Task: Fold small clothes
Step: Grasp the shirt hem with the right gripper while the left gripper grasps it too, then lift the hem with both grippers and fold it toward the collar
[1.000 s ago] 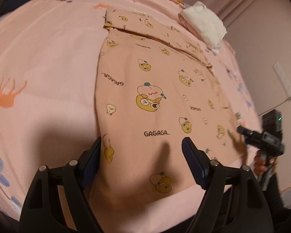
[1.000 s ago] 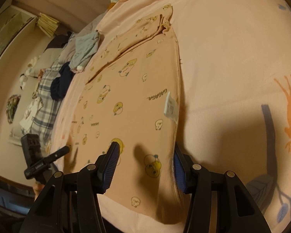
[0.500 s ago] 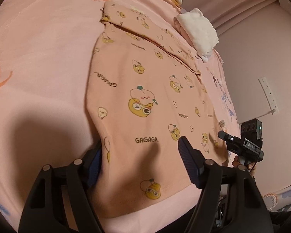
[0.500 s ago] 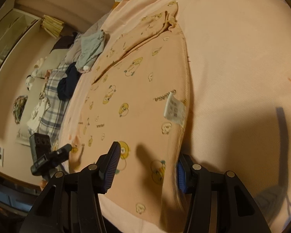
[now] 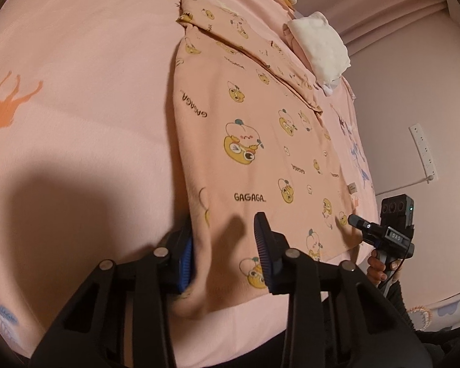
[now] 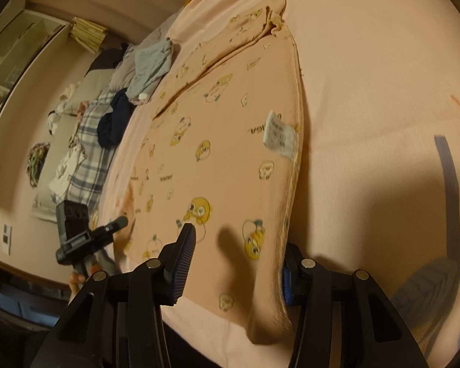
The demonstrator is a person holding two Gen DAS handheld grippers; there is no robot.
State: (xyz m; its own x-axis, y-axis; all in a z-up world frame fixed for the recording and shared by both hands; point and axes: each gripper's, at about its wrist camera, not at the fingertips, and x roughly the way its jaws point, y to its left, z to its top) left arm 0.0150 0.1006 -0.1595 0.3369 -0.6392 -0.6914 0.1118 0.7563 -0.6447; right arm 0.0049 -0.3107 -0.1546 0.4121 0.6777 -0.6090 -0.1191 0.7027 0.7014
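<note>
Garment [image 5: 260,141] flat on bed | left gripper [image 5: 227,254] closing astride its hem | right gripper [image 6: 234,263] likewise, narrowing

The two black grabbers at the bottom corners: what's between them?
Only the near hem of the peach cartoon-print cotton garment runs between the left gripper and right gripper, lying on the pink bedsheet, as the left wrist view shows.

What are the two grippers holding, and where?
Nothing gripped yet: left gripper and right gripper, jaws just closing, each straddle a near corner of the printed garment.
</note>
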